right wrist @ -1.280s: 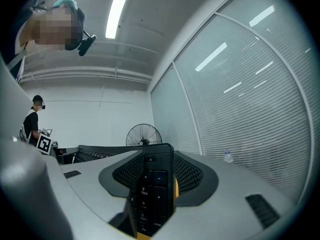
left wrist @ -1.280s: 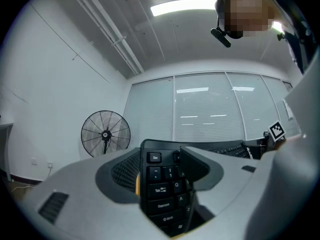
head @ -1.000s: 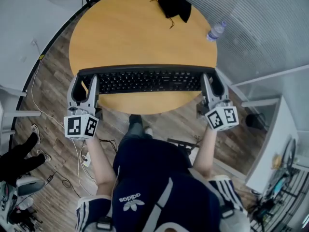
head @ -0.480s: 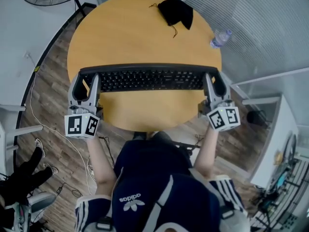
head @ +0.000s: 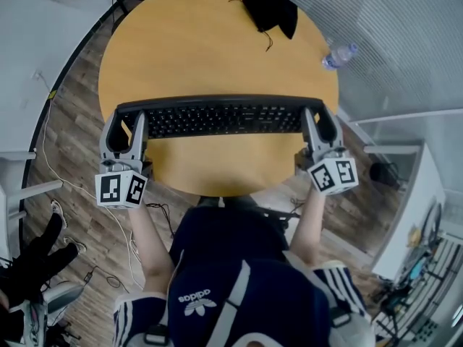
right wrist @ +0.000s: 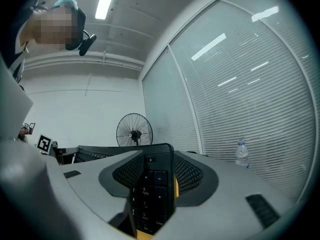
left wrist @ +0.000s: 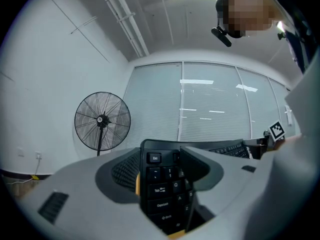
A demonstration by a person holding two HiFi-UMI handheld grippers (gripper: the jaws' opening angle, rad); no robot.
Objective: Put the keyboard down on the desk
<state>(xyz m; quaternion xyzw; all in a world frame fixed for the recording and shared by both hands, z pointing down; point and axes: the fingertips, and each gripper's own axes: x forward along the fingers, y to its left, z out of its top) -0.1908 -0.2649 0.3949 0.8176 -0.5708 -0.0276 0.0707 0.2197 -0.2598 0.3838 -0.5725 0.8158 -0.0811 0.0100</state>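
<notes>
Keyboard (head: 217, 118) spans the near part of the round tabletop (head: 202, 49). The left gripper (head: 130, 121) has its jaws clamped on the Esc end, the right gripper (head: 315, 118) on the number-pad end. Contact with the wood cannot be judged. Likely faults: uneven lowering wrenches one end free; early release drops it; the ends overhang the rim.

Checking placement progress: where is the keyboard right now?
Head view: the keyboard spans the near half of the round table, its ends clamped in the left gripper and right gripper.
</notes>
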